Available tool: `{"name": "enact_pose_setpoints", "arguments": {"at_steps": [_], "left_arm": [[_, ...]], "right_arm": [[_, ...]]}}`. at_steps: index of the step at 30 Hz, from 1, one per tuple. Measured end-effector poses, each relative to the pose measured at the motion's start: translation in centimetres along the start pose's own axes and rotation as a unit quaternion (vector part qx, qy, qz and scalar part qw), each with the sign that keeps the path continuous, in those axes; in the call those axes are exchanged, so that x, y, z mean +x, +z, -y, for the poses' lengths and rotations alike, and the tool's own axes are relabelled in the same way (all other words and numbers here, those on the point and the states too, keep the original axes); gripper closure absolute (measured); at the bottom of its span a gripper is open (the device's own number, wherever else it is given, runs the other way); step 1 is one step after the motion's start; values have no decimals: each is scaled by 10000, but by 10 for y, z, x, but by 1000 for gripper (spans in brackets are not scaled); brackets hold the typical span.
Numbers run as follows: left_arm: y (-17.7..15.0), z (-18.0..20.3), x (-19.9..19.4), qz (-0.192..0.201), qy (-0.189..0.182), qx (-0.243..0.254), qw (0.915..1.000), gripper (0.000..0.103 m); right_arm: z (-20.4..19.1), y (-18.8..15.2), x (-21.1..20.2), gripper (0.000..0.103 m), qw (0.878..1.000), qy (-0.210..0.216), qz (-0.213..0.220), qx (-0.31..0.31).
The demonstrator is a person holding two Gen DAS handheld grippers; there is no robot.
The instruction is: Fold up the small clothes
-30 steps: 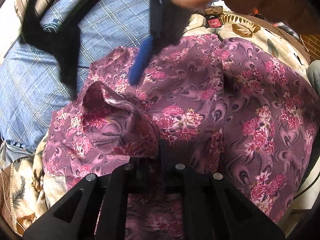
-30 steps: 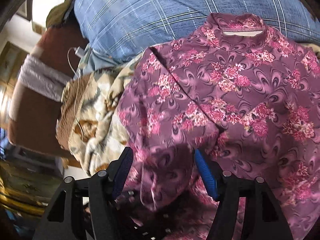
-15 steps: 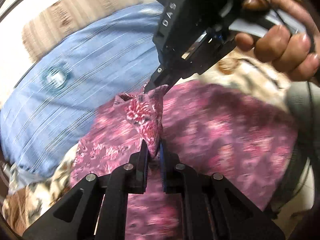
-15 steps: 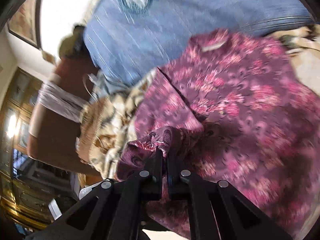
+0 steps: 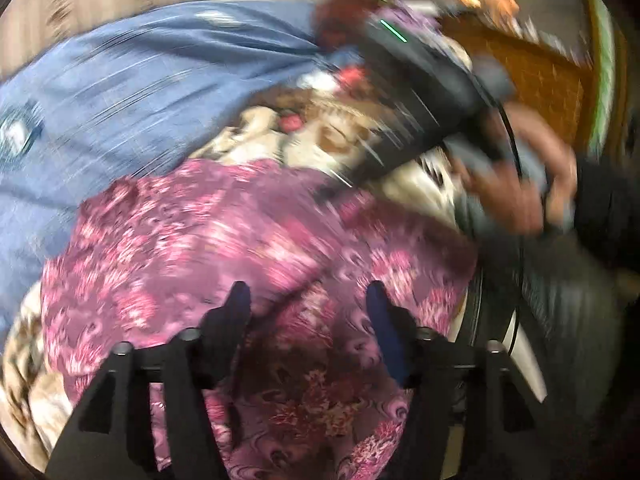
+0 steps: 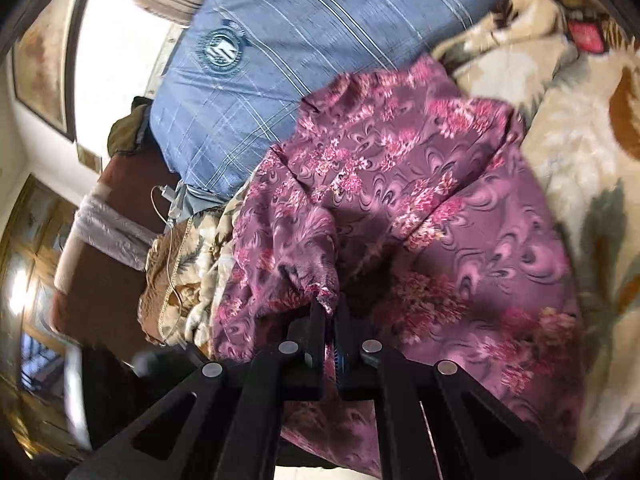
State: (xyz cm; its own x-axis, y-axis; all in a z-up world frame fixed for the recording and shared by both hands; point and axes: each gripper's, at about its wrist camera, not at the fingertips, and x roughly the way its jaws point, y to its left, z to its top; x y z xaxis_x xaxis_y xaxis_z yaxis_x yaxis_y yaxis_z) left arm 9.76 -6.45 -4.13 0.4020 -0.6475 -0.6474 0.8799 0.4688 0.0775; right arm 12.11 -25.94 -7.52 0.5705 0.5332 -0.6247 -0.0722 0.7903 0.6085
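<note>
A purple floral garment lies spread on the bed, seen in both views. My left gripper hovers over its near part. Its jaws are opening, and the cloth lies below them with neither blue pad pressing on it. In the right wrist view my right gripper is shut on a bunched fold of the garment, lifted a little off the rest. A hand holding the right tool shows blurred at the right of the left wrist view.
A blue checked pillow lies behind the garment. A beige floral blanket covers the bed to the right. A white cable and a brown padded edge sit at the left.
The left jaws let go of the pinched fold and spread apart. The right gripper shut on a fold of the garment and carried it sideways; its hand now sits further right in the left wrist view.
</note>
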Motion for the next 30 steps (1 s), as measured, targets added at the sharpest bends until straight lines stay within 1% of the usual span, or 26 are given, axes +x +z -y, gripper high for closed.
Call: {"name": "enact_pose_setpoints", "arguments": {"at_steps": [1, 2, 3, 4, 5, 6, 7, 8, 9, 10, 11, 13, 14, 17, 19, 20, 21, 22, 23, 24, 25, 26, 27, 28, 29, 30], "left_arm": [[5, -14, 0, -9, 176, -349, 9992, 42], [6, -36, 1, -67, 381, -828, 9958, 42], [4, -58, 2, -98, 486, -1327, 9899, 42], [-1, -86, 1, -102, 541, -1979, 9787, 42], [-8, -104, 0, -116, 626, -2413, 9684, 42], [-18, -121, -2, -110, 753, -2813, 9566, 42], [-31, -142, -4, -55, 855, -3356, 9381, 42], [-43, -157, -4, -50, 873, -3738, 9234, 42], [-53, -162, -6, -46, 864, -4001, 9124, 42], [-66, -174, -5, -5, 822, -4368, 8958, 42], [-78, -188, -3, 56, 735, -4780, 8753, 42], [-99, -201, -3, 130, 578, -5264, 8482, 42], [-108, -208, -1, 189, 505, -5488, 8342, 42], [-124, -218, -2, 342, 282, -5971, 8009, 42], [-133, -227, 0, 438, 174, -6260, 7784, 42], [-138, -231, 2, 436, 151, -6430, 7644, 42], [-140, -235, 5, 411, 149, -6549, 7544, 42], [-142, -240, 9, 390, 180, -6632, 7472, 43], [-141, -244, 12, 408, 227, -6686, 7422, 45], [-139, -247, 12, 453, 283, -6694, 7410, 48], [-137, -249, 11, 515, 340, -6682, 7414, 63], [-135, -249, 7, 586, 398, -6659, 7427, 82], [-136, -250, 4, 646, 482, -6670, 7407, 88], [-136, -250, -2, 774, 593, -6678, 7379, 101], [-136, -249, -7, 906, 677, -6634, 7397, 101], [-133, -247, -13, 1015, 781, -6558, 7440, 101]], "right_arm": [[3, -5, 1, 94, 9998, -188, -65, -63], [14, -13, 8, 90, 9983, -548, -222, -8], [23, -20, 12, 86, 9967, -740, -310, 96], [30, -26, 12, 86, 9960, -807, -325, 208], [36, -32, 8, 86, 9962, -752, -264, 341], [39, -37, 3, 83, 9969, -618, -168, 454], [39, -39, -3, 79, 9976, -420, -37, 550], [37, -39, -7, 65, 9978, -317, 35, 577], [33, -37, -7, 51, 9980, -299, 63, 558], [28, -32, -7, 48, 9982, -331, 76, 494], [25, -29, -6, 48, 9983, -344, 66, 457], [17, -19, 2, 47, 9983, -391, 54, 432], [16, -13, 7, 47, 9975, -522, 78, 475], [19, 0, 24, 47, 9963, -590, 88, 614], [22, 4, 34, 50, 9959, -650, 57, 620], [22, 3, 36, 51, 9954, -727, 35, 626], [24, 5, 41, 60, 9939, -886, -40, 658], [24, 5, 44, 68, 9936, -922, -86, 649], [24, 5, 45, 84, 9941, -885, -113, 613], [22, 4, 45, 92, 9945, -866, -115, 581], [19, 3, 41, 92, 9944, -910, -93, 535], [15, 2, 34, 93, 9945, -928, -49, 489], [12, 1, 28, 94, 9947, -912, -8, 471], [7, 0, 20, 94, 9950, -906, 47, 418], [4, 0, 14, 95, 9950, -930, 79, 366], [-1, -1, 6, 95, 9945, -1009, 146, 252]]}}
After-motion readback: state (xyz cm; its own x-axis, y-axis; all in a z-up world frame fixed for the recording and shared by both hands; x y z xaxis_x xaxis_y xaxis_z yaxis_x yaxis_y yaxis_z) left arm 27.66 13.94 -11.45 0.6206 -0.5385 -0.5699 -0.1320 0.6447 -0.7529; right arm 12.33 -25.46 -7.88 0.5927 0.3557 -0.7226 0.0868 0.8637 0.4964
